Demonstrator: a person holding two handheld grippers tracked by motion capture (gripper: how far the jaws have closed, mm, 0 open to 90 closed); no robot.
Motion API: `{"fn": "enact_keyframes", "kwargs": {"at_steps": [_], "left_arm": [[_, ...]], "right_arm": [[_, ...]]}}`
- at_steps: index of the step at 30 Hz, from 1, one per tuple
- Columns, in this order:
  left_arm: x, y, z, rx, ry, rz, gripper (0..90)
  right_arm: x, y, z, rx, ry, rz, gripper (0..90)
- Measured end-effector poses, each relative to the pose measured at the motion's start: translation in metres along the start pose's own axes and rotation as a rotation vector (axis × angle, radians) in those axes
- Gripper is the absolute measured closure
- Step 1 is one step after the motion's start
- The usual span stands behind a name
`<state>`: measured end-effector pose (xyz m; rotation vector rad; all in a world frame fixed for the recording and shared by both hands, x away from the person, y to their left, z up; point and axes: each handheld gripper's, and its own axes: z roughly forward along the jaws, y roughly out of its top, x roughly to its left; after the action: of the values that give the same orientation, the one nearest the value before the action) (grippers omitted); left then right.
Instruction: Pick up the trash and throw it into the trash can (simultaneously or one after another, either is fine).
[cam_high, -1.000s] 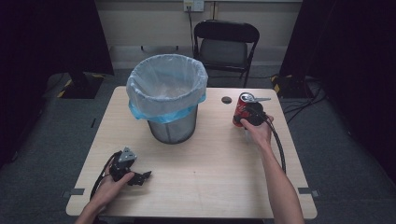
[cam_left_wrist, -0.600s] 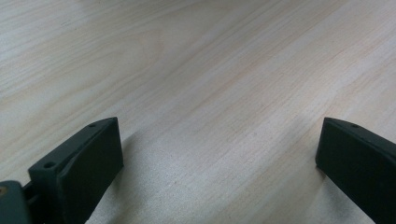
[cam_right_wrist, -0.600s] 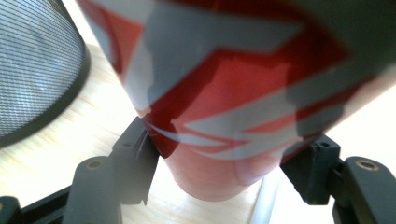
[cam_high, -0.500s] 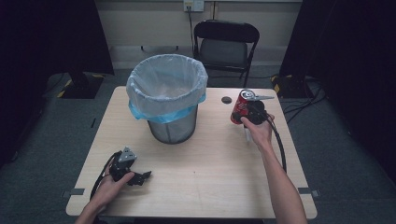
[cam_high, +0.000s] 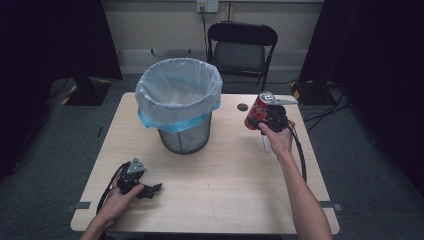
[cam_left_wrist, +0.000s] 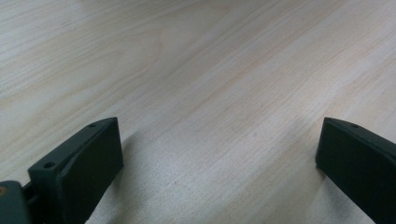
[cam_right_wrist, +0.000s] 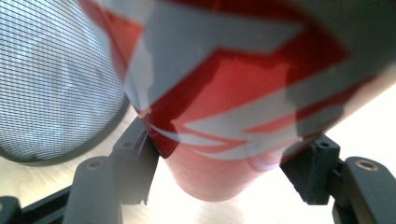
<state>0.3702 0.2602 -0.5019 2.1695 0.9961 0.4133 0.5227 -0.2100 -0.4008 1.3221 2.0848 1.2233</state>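
Right gripper (cam_high: 264, 120): closed around a red and silver drink can (cam_high: 257, 111), jaws pressing on its two sides as seen in the right gripper view (cam_right_wrist: 224, 140). Can held off the pale wooden surface (cam_high: 225, 180), tilted, its top leaning away from the person; it hangs to the right of the wire-mesh waste bin with a light blue plastic liner (cam_high: 179, 102), clear of the rim and not touching the bin. Mesh wall of the bin (cam_right_wrist: 51, 79) sits close at the left edge of the right gripper view

Left gripper (cam_high: 150, 190): jaws spread wide, nothing between them, bare wood grain showing in the gap in the left gripper view (cam_left_wrist: 219, 154). It rests low on the surface, in front of the bin and to its left, near the person's edge, well apart from the can

Small dark round hole (cam_high: 242, 107) in the surface lies between bin and can, toward the far edge
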Motion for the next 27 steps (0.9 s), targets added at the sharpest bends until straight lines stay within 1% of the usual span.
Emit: {"fn": "enact_keyframes", "kwargs": {"at_steps": [6,10,13,16,21,24,27], "left_arm": [[0.0,0.0,0.0,0.002,0.0,0.002,0.1],[0.0,0.0,0.0,-0.001,-0.001,-0.003,0.1],[0.0,0.0,0.0,0.002,0.0,0.002,0.1],[0.0,0.0,0.0,0.002,0.0,0.002,0.1],[0.0,0.0,0.0,0.002,-0.001,0.002,0.1],[0.0,0.0,0.0,0.002,0.0,0.002,0.1],[0.0,0.0,0.0,0.002,0.0,0.002,0.1]], "right_arm": [[0.007,0.006,-0.007,-0.024,0.03,0.0,34.6],[0.016,0.015,-0.014,-0.054,0.048,-0.021,34.6],[0.024,0.024,-0.018,-0.08,0.055,-0.033,34.6],[0.029,0.03,-0.022,-0.097,0.061,-0.041,34.6],[0.032,0.04,-0.027,-0.13,0.067,-0.041,34.7],[0.033,0.043,-0.028,-0.132,0.067,-0.043,34.7],[0.034,0.05,-0.032,-0.152,0.072,-0.039,34.7]]}}
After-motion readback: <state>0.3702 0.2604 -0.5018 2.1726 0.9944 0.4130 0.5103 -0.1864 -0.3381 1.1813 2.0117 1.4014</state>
